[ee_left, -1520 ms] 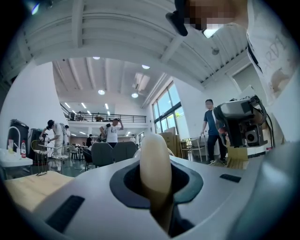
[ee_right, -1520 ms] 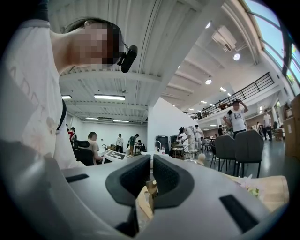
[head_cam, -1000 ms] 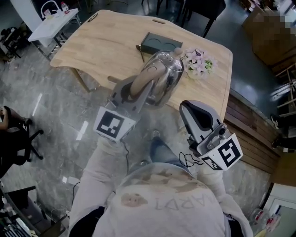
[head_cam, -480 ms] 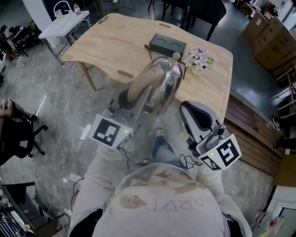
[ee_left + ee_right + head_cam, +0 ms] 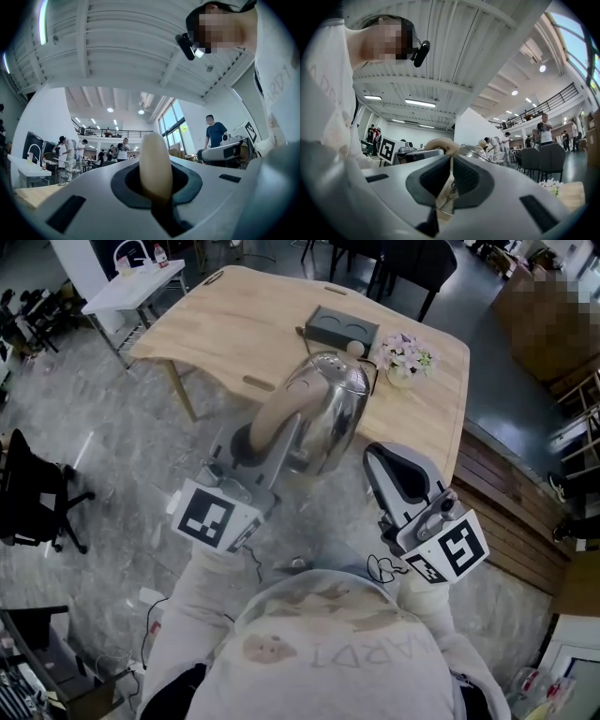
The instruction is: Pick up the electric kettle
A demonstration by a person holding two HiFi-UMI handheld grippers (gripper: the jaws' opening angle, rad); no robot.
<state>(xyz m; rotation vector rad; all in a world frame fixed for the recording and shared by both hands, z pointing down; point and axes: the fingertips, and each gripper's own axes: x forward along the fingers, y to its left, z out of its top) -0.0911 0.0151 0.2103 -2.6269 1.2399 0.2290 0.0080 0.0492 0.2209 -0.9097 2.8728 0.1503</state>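
**Step in hand: lift and carry.**

The left gripper (image 5: 255, 444) was clenched on the kettle's handle (image 5: 274, 420). In the left gripper view the handle (image 5: 156, 168) stood upright between both pads.

Judged procedure:
- Hold the clamp firm and centred on the handle.
- Hold the wrist level so the kettle (image 5: 328, 418) hangs without swinging.
- Move slowly. 1 narrow grip carries the whole body, and the smooth handle could twist between the pads.

The right gripper (image 5: 382, 465) was closed on nothing, its 2 jaws together.

**Position.**

The kettle hung raised off the table (image 5: 234, 324), near its front edge, with its body just beyond the left jaws. The right gripper lay near the kettle's right side, apart from it. The right gripper view showed the kettle (image 5: 473, 150) beyond its jaws.
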